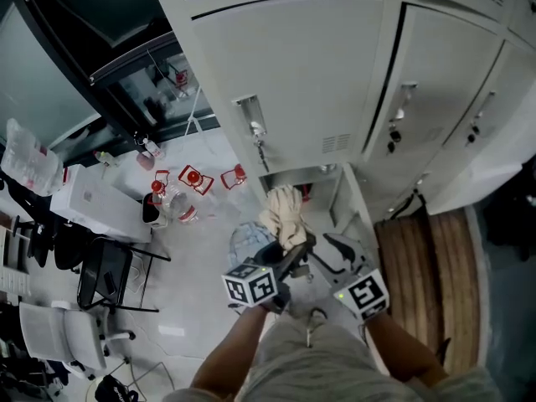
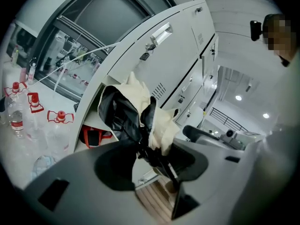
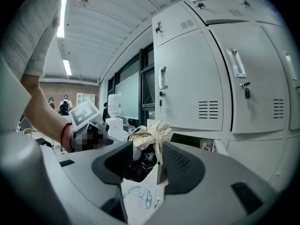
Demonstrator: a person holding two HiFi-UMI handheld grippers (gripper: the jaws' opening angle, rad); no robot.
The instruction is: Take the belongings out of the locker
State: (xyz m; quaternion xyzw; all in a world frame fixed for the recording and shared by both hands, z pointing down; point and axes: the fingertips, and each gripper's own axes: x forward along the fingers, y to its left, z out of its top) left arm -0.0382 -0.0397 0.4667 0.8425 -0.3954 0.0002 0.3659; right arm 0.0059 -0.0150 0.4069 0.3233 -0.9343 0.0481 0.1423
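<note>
A bundle of cream cloth with black fabric (image 1: 283,214) hangs in front of the open bottom locker (image 1: 295,179). My left gripper (image 1: 291,258) is shut on it; in the left gripper view the black and cream bundle (image 2: 136,114) is pinched at my left gripper (image 2: 149,153). My right gripper (image 1: 337,246) stands open just right of the bundle, nothing between its jaws. In the right gripper view the bundle (image 3: 151,134) shows beyond my right gripper (image 3: 145,162). A red bag (image 2: 92,135) lies inside the locker.
The locker's door (image 1: 349,201) stands open to the right. A bluish item (image 1: 246,241) lies on the floor under the bundle. Red-labelled bottles (image 1: 191,179) stand on the floor to the left, chairs (image 1: 102,276) nearer me. Wooden flooring (image 1: 429,268) lies to the right.
</note>
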